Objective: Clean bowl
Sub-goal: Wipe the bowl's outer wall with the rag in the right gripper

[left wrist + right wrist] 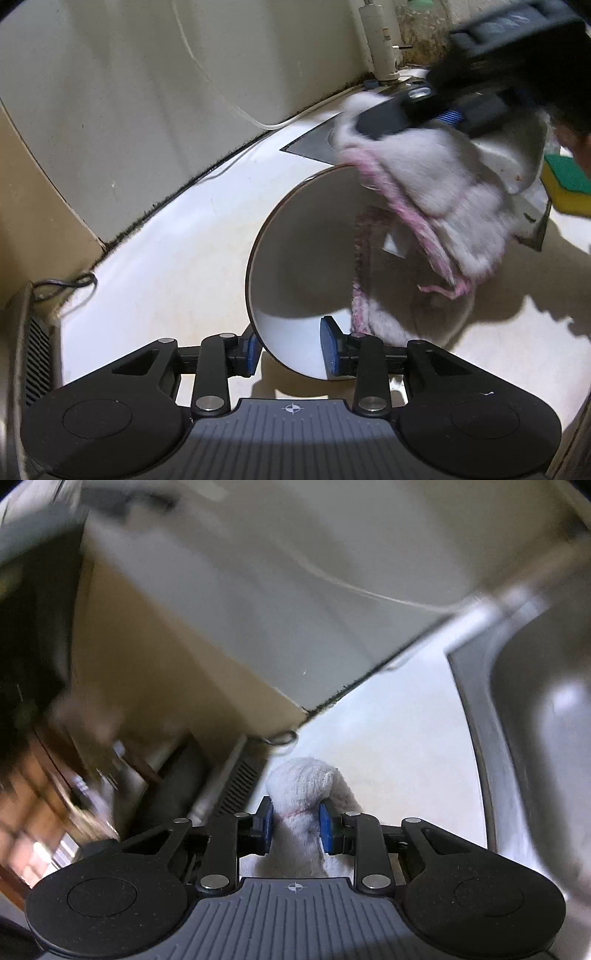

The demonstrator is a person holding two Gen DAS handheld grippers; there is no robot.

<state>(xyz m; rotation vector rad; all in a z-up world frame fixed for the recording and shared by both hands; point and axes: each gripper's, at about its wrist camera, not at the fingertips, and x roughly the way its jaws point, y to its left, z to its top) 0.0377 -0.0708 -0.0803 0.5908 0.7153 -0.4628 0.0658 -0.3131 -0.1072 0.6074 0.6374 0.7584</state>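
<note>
On a pale counter beside a steel sink, a white bowl sits tipped on its side, mouth facing the left wrist camera. The left gripper straddles the bowl's near rim: one blue pad lies outside the wall, the other inside, with a visible gap, so the jaws look loose rather than clamped. The right gripper is clenched on a white cloth with pink edging, which hangs over the bowl's far rim and into its hollow. This looks like the wiping step. Next, the left jaws likely need a firmer hold on the rim so the cloth can sweep the inside without the bowl rolling. A green-and-yellow sponge lies near the sink.
</note>
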